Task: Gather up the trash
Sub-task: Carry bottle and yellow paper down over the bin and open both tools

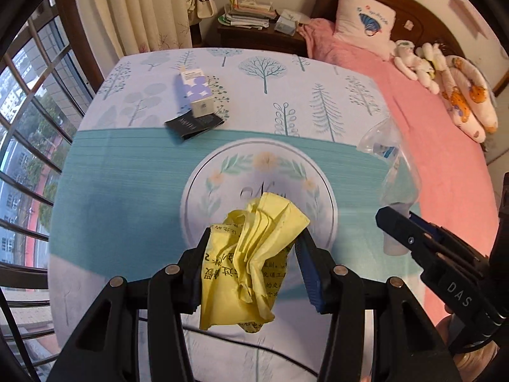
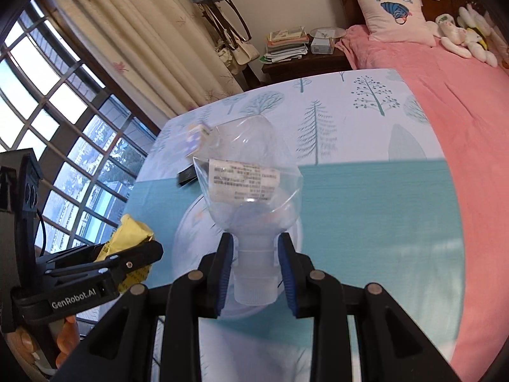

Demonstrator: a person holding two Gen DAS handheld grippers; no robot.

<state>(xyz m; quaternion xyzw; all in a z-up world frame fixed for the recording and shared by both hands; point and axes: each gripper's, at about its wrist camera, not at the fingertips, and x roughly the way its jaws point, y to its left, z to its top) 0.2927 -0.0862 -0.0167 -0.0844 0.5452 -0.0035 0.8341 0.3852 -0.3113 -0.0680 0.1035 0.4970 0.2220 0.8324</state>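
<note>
The left gripper [image 1: 254,254] is clamped on a crumpled yellow paper [image 1: 254,254], held above the tablecloth [image 1: 127,175]. The right gripper [image 2: 254,273] is clamped on the neck of a clear plastic bottle [image 2: 251,172]. A purple-dotted carton [image 1: 195,90] and a black booklet [image 1: 194,124] lie on the far side.

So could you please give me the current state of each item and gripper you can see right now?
Left gripper: jaws shut on the crumpled yellow printed paper, held above the table.
Right gripper: jaws shut on the neck of the clear plastic bottle, cap end toward the camera.
White and purple carton: lying on the tree-print tablecloth.
Black booklet: flat, partly under the carton.
</note>
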